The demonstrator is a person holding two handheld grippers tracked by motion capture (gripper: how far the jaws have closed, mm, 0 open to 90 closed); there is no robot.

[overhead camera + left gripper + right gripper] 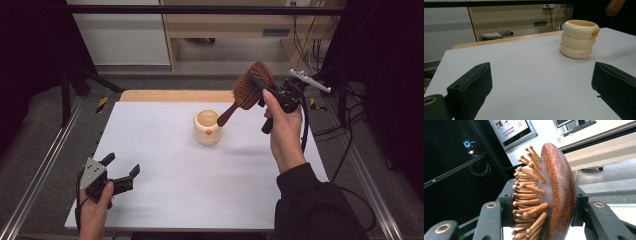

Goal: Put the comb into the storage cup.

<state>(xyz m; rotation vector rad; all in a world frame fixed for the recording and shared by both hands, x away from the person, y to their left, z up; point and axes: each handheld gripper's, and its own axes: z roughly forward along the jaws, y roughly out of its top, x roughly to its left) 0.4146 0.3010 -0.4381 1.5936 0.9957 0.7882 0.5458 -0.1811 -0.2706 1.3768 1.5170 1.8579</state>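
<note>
The right gripper (265, 87) clamps the head of a wooden hairbrush (247, 90), held in the air just above and behind the cream cup (207, 127). The left gripper (122, 167), well in front of the cup, has its jaws spread wide with nothing between them.

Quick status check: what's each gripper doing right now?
Left gripper: open, holding nothing, low over the table.
Right gripper: shut on the wooden hairbrush, raised beside the cream cup.

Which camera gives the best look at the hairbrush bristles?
The right gripper view: the hairbrush sits close up, bristles sideways. The high view shows the whole brush, small; the left gripper view catches just its handle tip above the cup.
</note>
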